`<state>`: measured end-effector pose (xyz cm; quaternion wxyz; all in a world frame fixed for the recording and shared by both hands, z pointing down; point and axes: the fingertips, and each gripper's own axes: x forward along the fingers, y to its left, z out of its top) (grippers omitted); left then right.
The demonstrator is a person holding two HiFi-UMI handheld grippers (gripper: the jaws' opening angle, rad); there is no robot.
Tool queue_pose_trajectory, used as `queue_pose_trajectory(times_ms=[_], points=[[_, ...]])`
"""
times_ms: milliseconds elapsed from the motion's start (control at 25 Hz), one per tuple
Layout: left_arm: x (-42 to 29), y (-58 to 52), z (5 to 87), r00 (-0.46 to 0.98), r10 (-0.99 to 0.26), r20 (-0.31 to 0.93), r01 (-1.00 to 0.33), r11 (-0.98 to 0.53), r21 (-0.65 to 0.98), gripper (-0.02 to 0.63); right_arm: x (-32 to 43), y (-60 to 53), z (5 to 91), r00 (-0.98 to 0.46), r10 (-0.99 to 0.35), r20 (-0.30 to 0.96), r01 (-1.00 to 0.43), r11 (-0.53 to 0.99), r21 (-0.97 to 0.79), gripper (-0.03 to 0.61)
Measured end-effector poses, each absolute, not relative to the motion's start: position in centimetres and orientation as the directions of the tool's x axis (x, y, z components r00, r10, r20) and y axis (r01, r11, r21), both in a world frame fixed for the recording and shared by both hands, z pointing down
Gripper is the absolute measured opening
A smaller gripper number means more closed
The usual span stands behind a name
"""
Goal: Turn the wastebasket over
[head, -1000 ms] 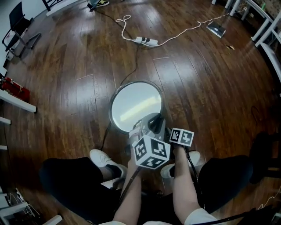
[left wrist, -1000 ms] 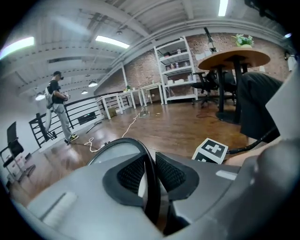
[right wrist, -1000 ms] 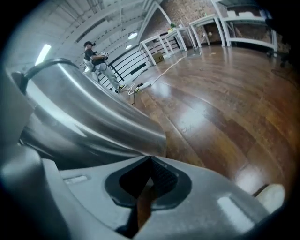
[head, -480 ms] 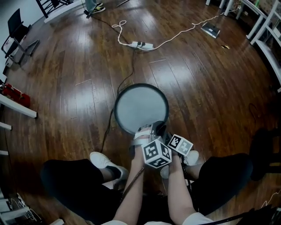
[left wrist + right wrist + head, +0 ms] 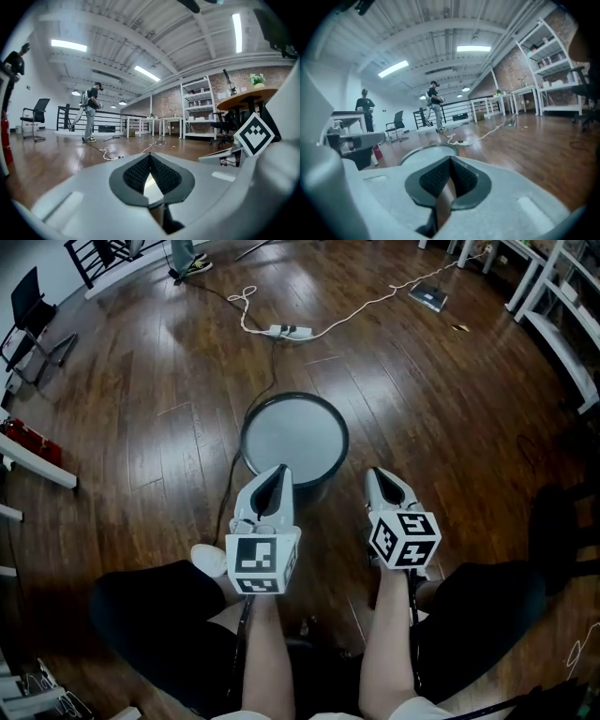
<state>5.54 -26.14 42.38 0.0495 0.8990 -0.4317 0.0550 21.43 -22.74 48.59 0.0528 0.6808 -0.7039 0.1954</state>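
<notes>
While the wastebasket (image 5: 294, 439) stands on the wooden floor (image 5: 441, 418) just ahead of the person's shoe (image 5: 208, 560), it shows a flat pale disc inside a dark rim. Whether that disc is the base turned upward or the inside bottom cannot be settled, though its even, flush look suggests the base. The left gripper (image 5: 279, 470) and the right gripper (image 5: 377, 472) hover near its closer edge, one to each side, and neither touches it. The left gripper's jaws have just been closing and now meet at the tips with nothing between them. The right gripper is likewise clenched and empty. A dark cable (image 5: 228, 507) runs from the power strip (image 5: 286, 331) past the wastebasket's left side. If the wastebasket needs another turn, the main hazard is probably an approach with clenched jaws: these would push the rim instead of gripping it, and a light can may skid or topple on polished boards. A second hazard is the cable, which could catch the rim as the wastebasket is tipped.
</notes>
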Motion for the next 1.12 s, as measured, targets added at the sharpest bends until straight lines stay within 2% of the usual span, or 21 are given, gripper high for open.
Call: queue_pose_trajectory(times_ms=[280,400,560,800,1040,1120], points=[[0.3,-18.0,38.3,0.597,-0.799,0.068,-0.800,-0.600,-0.026,0.017,14.4,-15.1,41.1,-0.180,-0.967,0.180,-0.977,0.155,-0.143,-0.009],[-0.6,-13.9,38.0,0.609,-0.791,0.056,-0.792,-0.610,0.002,0.017,11.9,-11.3,39.4,-0.218,-0.962,0.162,-0.975,0.206,-0.085,-0.009],[-2.2,-7.2,38.4,0.609,-0.790,0.068,-0.793,-0.608,0.040,0.017,8.4,-5.1,37.9,-0.286,-0.947,0.146,-0.957,0.275,-0.092,-0.009],[-4.0,3.5,38.5,0.616,-0.784,0.077,-0.787,-0.615,0.035,0.017,5.0,6.3,38.3,-0.276,-0.945,0.174,-0.961,0.267,-0.075,-0.009],[-6.2,12.5,38.3,0.623,-0.778,0.082,-0.782,-0.623,0.017,0.017,3.3,15.7,38.7,-0.212,-0.949,0.233,-0.977,0.207,-0.045,-0.009],[-7.1,14.2,37.3,0.619,-0.782,0.071,-0.784,-0.621,-0.008,0.017,2.9,17.5,37.6,-0.194,-0.956,0.218,-0.981,0.191,-0.038,-0.009]])
